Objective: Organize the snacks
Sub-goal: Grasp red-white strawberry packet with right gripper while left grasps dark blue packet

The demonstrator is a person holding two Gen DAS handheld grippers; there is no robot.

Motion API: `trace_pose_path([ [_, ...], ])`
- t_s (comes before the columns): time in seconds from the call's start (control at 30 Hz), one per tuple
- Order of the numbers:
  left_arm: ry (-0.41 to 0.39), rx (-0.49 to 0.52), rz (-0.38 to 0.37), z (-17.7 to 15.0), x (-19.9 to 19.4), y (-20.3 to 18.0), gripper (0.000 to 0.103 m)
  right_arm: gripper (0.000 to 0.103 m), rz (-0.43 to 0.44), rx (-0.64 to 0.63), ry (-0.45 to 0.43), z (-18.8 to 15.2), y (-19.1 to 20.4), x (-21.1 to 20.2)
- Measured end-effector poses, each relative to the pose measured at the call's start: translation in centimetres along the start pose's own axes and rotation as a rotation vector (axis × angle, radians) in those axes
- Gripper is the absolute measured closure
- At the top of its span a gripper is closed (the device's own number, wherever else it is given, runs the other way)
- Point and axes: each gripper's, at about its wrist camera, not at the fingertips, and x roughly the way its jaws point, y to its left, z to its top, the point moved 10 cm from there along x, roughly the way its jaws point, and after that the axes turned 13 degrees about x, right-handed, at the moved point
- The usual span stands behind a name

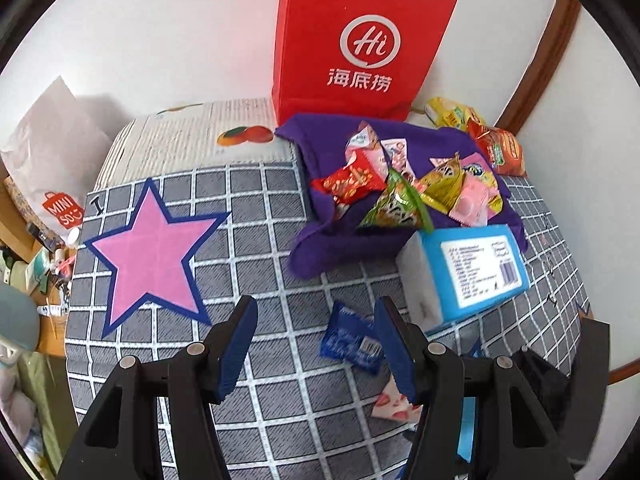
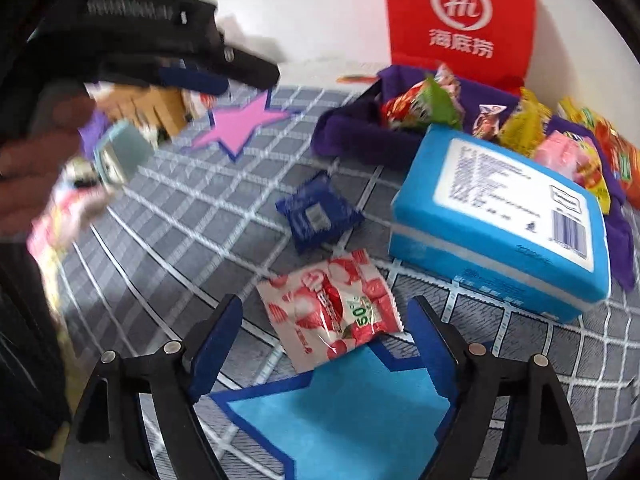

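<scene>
**Inspector:** The position of the loose snacks is to be stated against the blue tissue pack (image 2: 500,216).

**Assessor:** A red-and-white lychee sachet (image 2: 332,312) is found lying flat on the checked cover (image 1: 256,240), just in front of the tissue pack. A dark blue sachet (image 2: 320,216) is seen beside the pack, on its left. The remaining snacks are heaped on a purple cloth (image 1: 320,248) behind the pack, below the red paper bag (image 1: 360,40).

**Inspector:** And the claws?

**Assessor:** The right gripper (image 2: 324,340) is held wide apart with nothing clamped; the lychee sachet is framed between its fingers, unpressed. The left gripper (image 1: 316,340) is parted and empty, with the dark blue sachet just ahead.

**Inspector:** Handling?

**Assessor:** The lychee sachet is judged light, thin and glossy, so slipping is expected. A pinch across the crimped edge nearest the claw is advised; the soft filling should not be crushed.
</scene>
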Motion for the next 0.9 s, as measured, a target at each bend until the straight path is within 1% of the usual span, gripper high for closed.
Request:
trace_pose_path([
  [0.07, 0.0, 0.004, -0.006, -0.4, 0.1, 0.0, 0.045, 0.019, -0.051, -0.025, 0.012, -0.2, -0.2, 1.0],
  [0.13, 0.002, 0.003, -0.013, -0.6, 0.4, 0.0, 0.045, 0.019, -0.076, -0.019, 0.031, -0.2, -0.5, 2.0],
  [0.2, 0.005, 0.003, -0.023, -0.7, 0.7, -0.2, 0.045, 0.019, -0.066, 0.005, 0.033, -0.1, -0.7, 2.5],
  [0.23, 0.007, 0.004, -0.026, -0.7, 0.9, -0.3, 0.045, 0.019, -0.053, 0.022, 0.02, 0.3, -0.8, 2.6],
  [0.33, 0.016, 0.011, -0.032, -1.0, 1.5, -0.6, 0.045, 0.02, -0.05, 0.025, 0.004, 0.6, -0.9, 2.8],
  [0.37, 0.022, 0.013, -0.034, -1.1, 1.8, -0.7, 0.045, 0.023, -0.05, 0.023, -0.002, 0.6, -0.9, 2.7],
  [0.43, 0.032, 0.013, -0.038, -1.4, 2.3, -0.9, 0.045, 0.037, -0.057, 0.007, -0.023, 0.5, -0.8, 2.4],
  [0.47, 0.036, 0.013, -0.04, -1.5, 2.5, -1.0, 0.045, 0.04, -0.055, 0.005, -0.025, 0.4, -0.9, 2.2],
  [0.5, 0.044, 0.013, -0.043, -1.7, 2.9, -1.1, 0.045, 0.045, -0.049, 0.011, -0.024, 0.2, -1.0, 1.9],
  [0.53, 0.05, 0.016, -0.046, -1.9, 3.2, -1.3, 0.045, 0.048, -0.038, 0.024, -0.017, 0.1, -1.2, 1.7],
  [0.63, 0.059, 0.03, -0.054, -2.3, 4.2, -2.0, 0.045, 0.052, -0.023, 0.07, -0.019, -0.2, -2.2, 1.0],
  [0.77, 0.078, 0.05, -0.055, -2.8, 5.8, -2.8, 0.045, 0.052, -0.061, 0.121, -0.045, -1.1, -4.6, -0.6],
  [0.9, 0.098, 0.106, -0.048, -3.5, 7.7, -3.9, 0.045, 0.052, -0.091, 0.205, -0.085, -2.2, -8.2, -3.1],
])
